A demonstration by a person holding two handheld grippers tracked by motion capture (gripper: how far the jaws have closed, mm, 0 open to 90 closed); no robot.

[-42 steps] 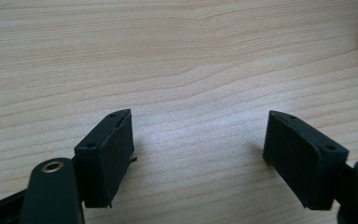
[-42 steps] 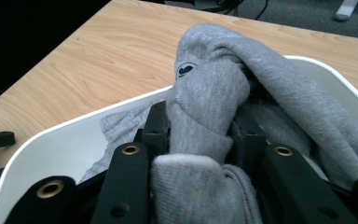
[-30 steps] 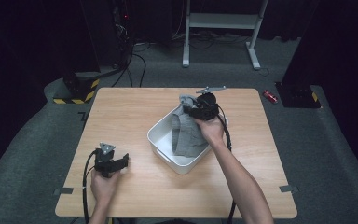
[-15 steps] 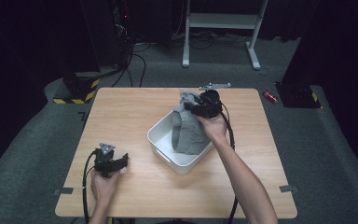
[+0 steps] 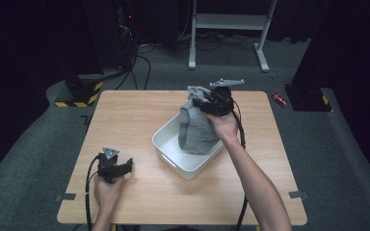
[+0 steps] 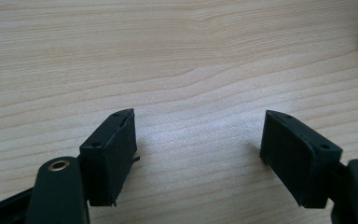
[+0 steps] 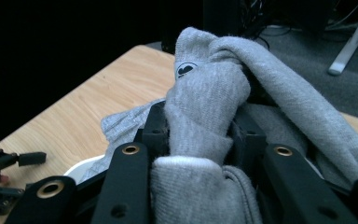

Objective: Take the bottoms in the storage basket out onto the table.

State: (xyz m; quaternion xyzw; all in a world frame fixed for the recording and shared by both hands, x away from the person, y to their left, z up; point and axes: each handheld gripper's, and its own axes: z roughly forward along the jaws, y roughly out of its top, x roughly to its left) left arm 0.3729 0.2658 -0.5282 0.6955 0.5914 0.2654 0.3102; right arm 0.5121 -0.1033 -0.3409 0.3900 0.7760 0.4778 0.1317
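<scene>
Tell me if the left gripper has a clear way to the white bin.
Probably yes: the left gripper sits open on bare table, with nothing between it and the white bin.

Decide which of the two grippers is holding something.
The right gripper: its jaws pinch the grey garment above the white bin. The left gripper rests open on the table.

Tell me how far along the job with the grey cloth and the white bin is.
Early to midway, by the look of it. Done: the right gripper has clamped a bunched fold of the cloth. In hand: the cloth hangs from it, its lower end inside the bin. Left: getting the cloth clear of the bin and onto the table. The left gripper rests open on the table, holding nothing.
</scene>
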